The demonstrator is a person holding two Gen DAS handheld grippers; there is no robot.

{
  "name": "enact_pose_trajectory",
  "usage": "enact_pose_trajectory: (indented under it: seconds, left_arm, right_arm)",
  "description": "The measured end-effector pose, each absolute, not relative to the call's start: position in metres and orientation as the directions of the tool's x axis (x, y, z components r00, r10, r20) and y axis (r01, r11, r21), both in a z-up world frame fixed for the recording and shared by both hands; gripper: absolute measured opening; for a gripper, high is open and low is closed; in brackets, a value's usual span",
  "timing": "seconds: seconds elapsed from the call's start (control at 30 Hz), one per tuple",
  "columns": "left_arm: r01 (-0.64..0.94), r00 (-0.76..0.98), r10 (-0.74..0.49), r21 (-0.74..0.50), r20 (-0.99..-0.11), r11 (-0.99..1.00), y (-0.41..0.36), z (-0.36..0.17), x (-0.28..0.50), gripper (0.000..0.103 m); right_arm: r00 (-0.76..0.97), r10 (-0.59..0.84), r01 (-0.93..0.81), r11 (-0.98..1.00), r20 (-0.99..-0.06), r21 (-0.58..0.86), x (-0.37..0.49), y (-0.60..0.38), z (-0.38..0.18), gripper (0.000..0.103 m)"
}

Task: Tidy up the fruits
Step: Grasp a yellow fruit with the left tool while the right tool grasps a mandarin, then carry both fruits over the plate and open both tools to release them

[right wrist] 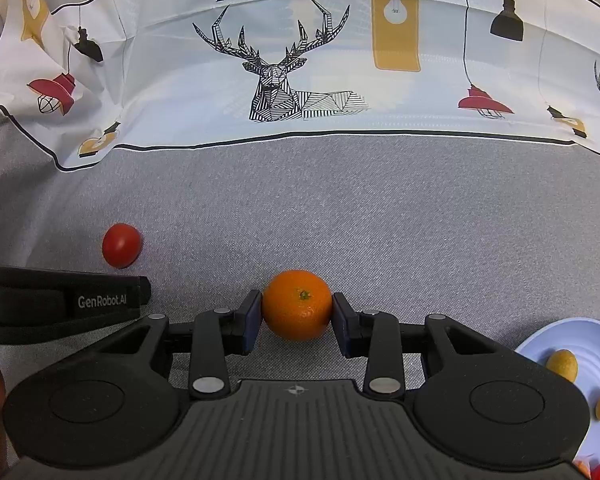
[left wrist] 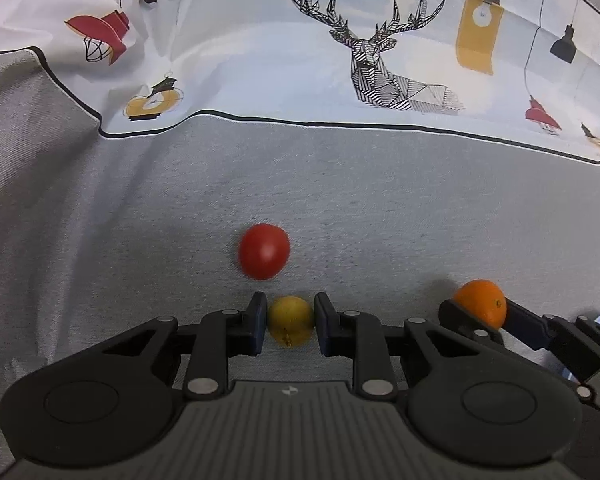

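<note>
Fruits lie scattered on the grey worktop [right wrist: 380,216]. Leftmost, a red tomato [left wrist: 263,251] sits loose, just beyond the left hand-held gripper [left wrist: 290,322], whose pads are closed on a small yellow fruit [left wrist: 290,320]. Further right, the right hand-held gripper [right wrist: 297,314] clamps an orange [right wrist: 298,305]. At the far right a pale blue plate [right wrist: 580,336] already carries small yellow fruits. The grasping step looks done; next, each fruit probably needs lifting clear and carrying toward the plate without squeezing harder.
</note>
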State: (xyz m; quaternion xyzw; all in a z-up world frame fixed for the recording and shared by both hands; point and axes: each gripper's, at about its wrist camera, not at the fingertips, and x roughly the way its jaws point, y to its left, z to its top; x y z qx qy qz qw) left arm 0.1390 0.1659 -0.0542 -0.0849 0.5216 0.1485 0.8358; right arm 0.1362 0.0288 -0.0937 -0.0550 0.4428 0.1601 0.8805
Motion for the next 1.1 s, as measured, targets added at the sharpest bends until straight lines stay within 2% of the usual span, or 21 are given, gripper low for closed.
enact_pose_trajectory:
  seconds: [0.73,1.1]
  left_arm:
    - [-0.306,0.487,0.138,-0.020,-0.862,0.952,0.147,-0.012,0.131,0.028]
    - [-0.230,0.563,0.064,-0.082,-0.824,0.970,0.114,0.015,0.122,0.028]
  right_arm:
    - [0.609,0.234,-0.310,0.950,-0.757,0.045,0.126,-0.006,-0.058,0.039]
    - [0.643,0.224,-0.298,0.954,-0.732,0.030,0.114,-0.053,-0.033,0.039]
